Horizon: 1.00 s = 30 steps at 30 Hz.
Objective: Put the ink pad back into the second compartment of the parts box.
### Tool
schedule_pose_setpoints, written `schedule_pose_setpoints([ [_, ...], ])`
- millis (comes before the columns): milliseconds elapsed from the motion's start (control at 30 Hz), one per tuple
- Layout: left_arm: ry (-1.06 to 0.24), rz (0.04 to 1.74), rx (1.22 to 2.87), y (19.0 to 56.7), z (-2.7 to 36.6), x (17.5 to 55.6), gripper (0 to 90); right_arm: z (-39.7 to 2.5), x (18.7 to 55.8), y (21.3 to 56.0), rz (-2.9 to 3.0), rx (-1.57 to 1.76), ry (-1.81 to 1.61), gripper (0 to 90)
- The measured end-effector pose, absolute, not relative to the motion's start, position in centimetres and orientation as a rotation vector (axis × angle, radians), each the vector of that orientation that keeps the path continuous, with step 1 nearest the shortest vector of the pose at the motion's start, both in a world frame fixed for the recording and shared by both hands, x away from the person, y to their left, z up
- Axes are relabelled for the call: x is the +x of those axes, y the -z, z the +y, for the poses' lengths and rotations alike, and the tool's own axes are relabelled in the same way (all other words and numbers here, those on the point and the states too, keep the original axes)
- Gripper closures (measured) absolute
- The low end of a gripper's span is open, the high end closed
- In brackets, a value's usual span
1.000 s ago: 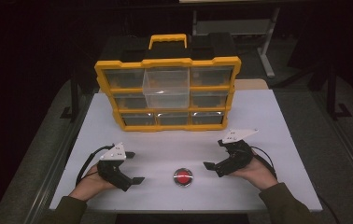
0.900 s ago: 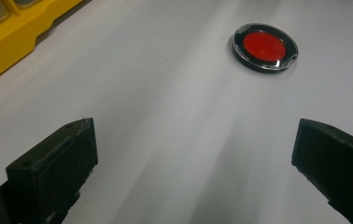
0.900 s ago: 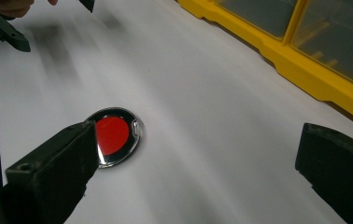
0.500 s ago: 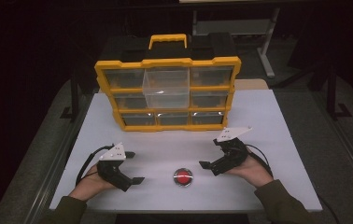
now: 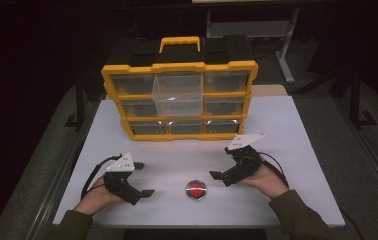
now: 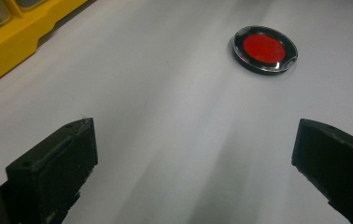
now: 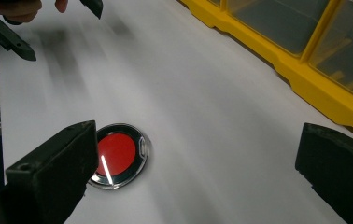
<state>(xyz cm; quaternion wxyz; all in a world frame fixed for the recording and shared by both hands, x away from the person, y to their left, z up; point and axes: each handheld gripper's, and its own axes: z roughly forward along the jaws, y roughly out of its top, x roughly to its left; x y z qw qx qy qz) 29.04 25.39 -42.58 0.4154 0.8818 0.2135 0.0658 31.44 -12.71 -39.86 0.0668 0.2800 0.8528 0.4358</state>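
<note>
A round red disc with a black and clear rim lies flat near the table's front edge, between my two grippers. My left gripper rests on the table to the disc's left, open, with nothing between its jaws. In the left gripper view the disc lies ahead and to the right of the open left gripper. My right gripper is just right of the disc and also open and empty. In the right gripper view the disc lies beside the left jaw of the right gripper.
A yellow organizer case with clear drawers stands upright at the back of the white table. Its top middle drawer is pulled out. The case's edge shows in both gripper views.
My right gripper has shifted left and slightly forward, closer to the red disc. The left gripper and the disc have stayed put.
</note>
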Motion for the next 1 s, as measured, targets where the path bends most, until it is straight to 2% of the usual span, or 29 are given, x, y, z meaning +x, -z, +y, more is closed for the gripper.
schedule_pose_setpoints([
  [1000,-0.159,0.532,2.215,42.6,25.2,29.1,0.0,-9.5,32.0,39.7,2.64,0.765,-1.315,0.0],
])
